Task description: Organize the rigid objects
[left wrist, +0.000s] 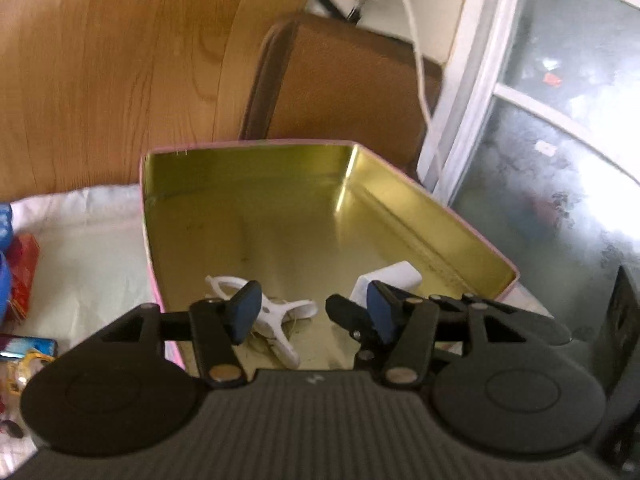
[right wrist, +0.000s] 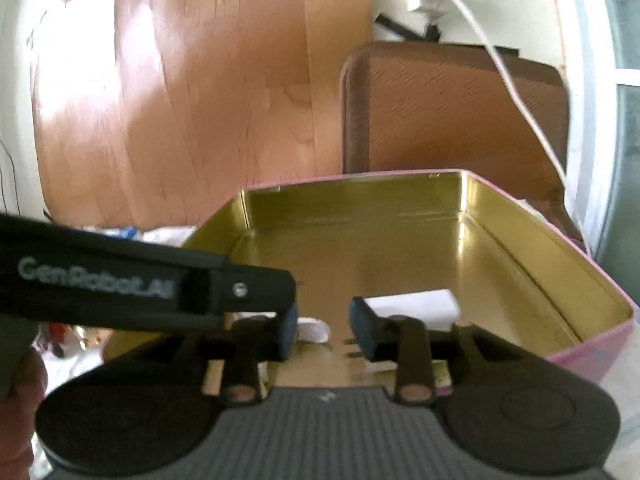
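An open tin [left wrist: 248,146], pink outside and gold inside, stands on a white cloth. On its floor near the front lie a white plastic clip [left wrist: 280,316] and a white plug block [left wrist: 386,280]. My left gripper [left wrist: 312,312] hangs over the tin's near edge, open, with nothing between its pads; the clip lies below its left finger. In the right wrist view the tin [right wrist: 360,176] fills the middle. My right gripper [right wrist: 326,328] is open too, with a clear gap. The plug block [right wrist: 416,306] rests behind its right finger and the clip [right wrist: 316,328] shows through the gap. The left gripper's arm [right wrist: 160,280] crosses from the left.
A brown cushion [left wrist: 344,80] and a wooden panel [left wrist: 120,60] stand behind the tin. A white cable [left wrist: 420,60] hangs at the right beside a window frame [left wrist: 472,100]. Red and blue packets [left wrist: 20,280] lie on the cloth [left wrist: 88,248] at the left. A hand [right wrist: 20,400] shows at the lower left.
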### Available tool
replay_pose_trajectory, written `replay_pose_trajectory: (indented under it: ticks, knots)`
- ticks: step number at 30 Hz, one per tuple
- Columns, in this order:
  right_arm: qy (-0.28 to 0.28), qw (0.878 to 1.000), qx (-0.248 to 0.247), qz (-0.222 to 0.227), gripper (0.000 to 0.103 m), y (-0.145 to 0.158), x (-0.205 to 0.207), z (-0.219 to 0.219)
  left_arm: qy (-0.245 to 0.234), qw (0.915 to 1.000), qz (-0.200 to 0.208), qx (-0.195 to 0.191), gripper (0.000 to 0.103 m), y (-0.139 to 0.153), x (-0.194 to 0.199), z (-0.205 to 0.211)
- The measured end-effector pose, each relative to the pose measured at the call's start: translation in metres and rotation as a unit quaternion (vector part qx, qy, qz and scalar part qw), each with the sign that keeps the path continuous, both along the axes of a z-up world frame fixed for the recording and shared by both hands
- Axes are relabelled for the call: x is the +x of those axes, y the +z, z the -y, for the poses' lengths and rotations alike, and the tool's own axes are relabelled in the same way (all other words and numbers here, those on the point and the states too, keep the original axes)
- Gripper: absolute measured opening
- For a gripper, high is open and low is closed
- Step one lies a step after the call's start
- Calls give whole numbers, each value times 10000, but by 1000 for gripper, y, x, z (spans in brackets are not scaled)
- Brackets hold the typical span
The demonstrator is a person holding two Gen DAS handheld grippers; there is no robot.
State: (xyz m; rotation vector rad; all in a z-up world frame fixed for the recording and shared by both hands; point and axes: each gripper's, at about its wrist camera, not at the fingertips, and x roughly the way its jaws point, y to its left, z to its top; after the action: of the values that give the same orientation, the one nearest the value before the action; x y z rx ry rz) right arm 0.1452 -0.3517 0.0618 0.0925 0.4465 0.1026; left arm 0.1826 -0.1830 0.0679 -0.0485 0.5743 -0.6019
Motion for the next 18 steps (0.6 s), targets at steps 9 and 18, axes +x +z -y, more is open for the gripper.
replay_pose_trajectory:
  ticks: [9, 18]
  knots:
    - [376, 9965, -57, 750, 33, 33, -41, -33, 457, 9968, 553, -357, 61, 14, -57, -90]
    - [2072, 9779, -147, 250, 38, 27, -31, -134, 2087, 9779, 54, -71, 59, -37, -89, -232]
